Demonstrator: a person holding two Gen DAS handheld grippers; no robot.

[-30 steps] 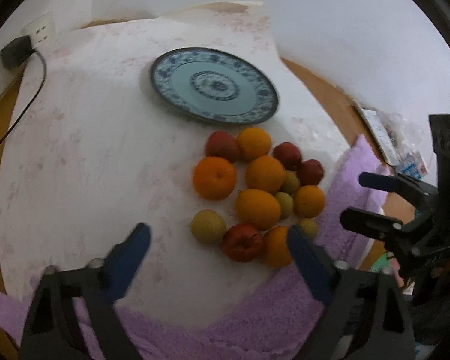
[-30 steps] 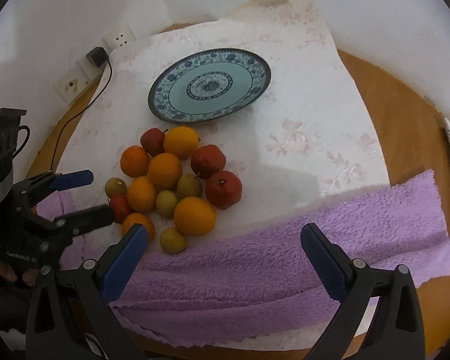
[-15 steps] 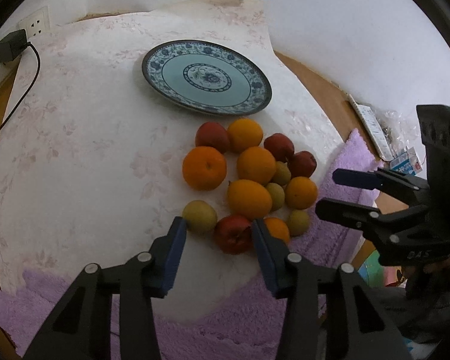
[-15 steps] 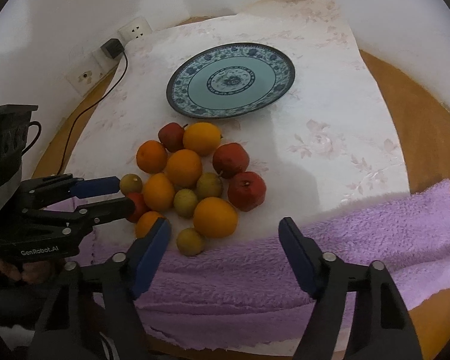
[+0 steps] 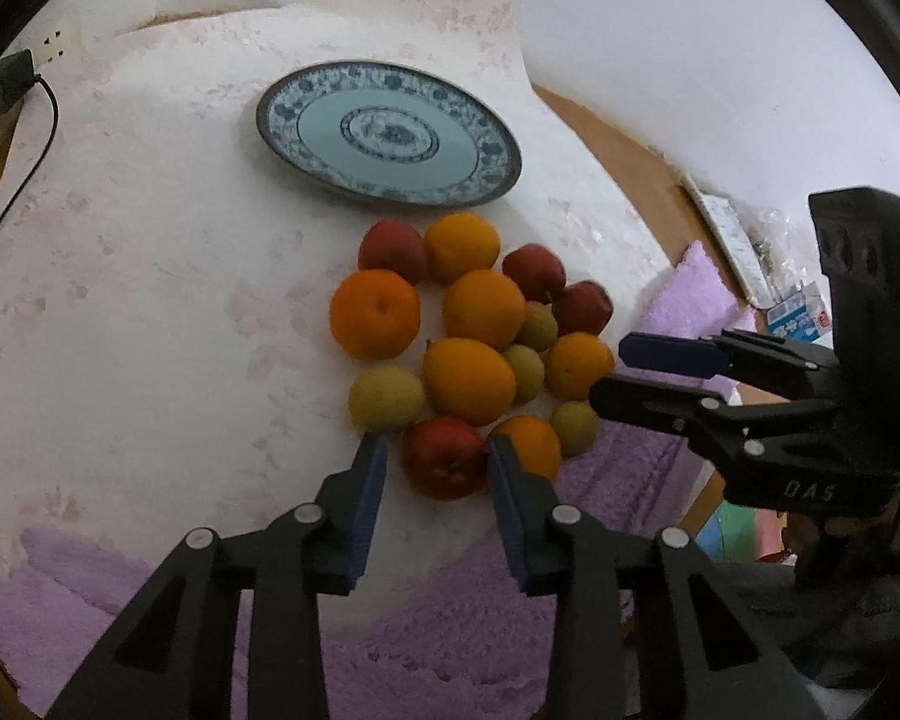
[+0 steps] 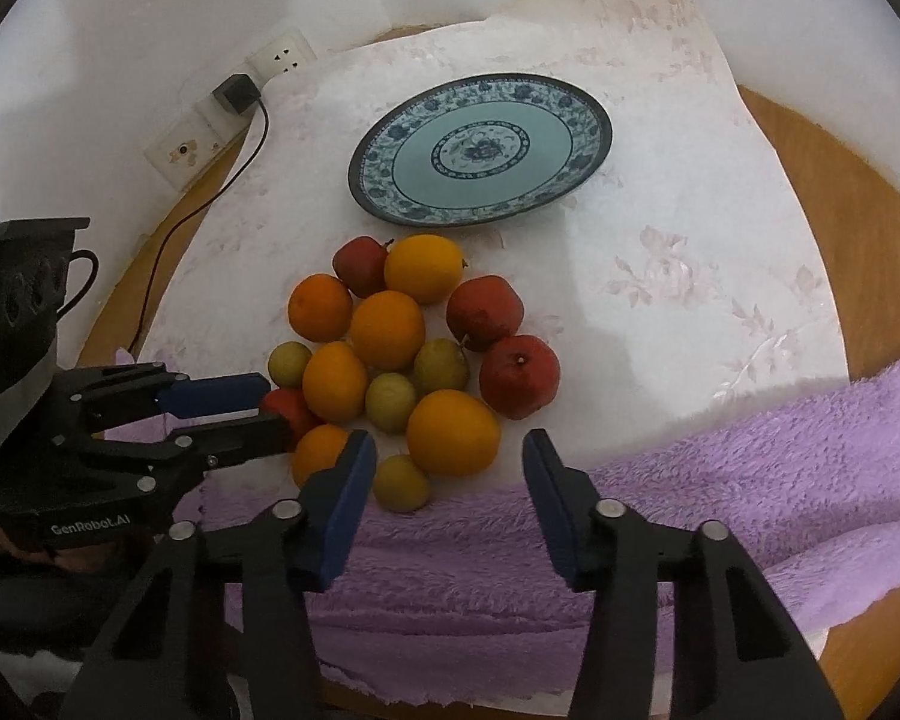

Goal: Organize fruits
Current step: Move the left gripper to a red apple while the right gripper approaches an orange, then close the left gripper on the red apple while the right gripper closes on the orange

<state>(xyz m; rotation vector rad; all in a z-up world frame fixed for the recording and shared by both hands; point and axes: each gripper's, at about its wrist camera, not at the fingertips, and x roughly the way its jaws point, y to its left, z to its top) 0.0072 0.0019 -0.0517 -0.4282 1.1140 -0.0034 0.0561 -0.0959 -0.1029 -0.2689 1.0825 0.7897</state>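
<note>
Closing, both grippers: left gripper [image 5: 432,450] brackets the red apple [image 5: 444,457], pads not yet pressing; right gripper [image 6: 447,450] frames an orange [image 6: 453,432], untouched. Fruits piled mid-table, w/ the plate [image 6: 579,180] bare — nothing sorted yet.

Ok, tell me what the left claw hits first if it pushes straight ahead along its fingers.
Most likely the red apple at the near edge of the fruit pile: it sits framed between the closing fingers of the left claw, not yet pinched. Depth is hard to judge, so the white tablecloth underneath could come first.
</note>
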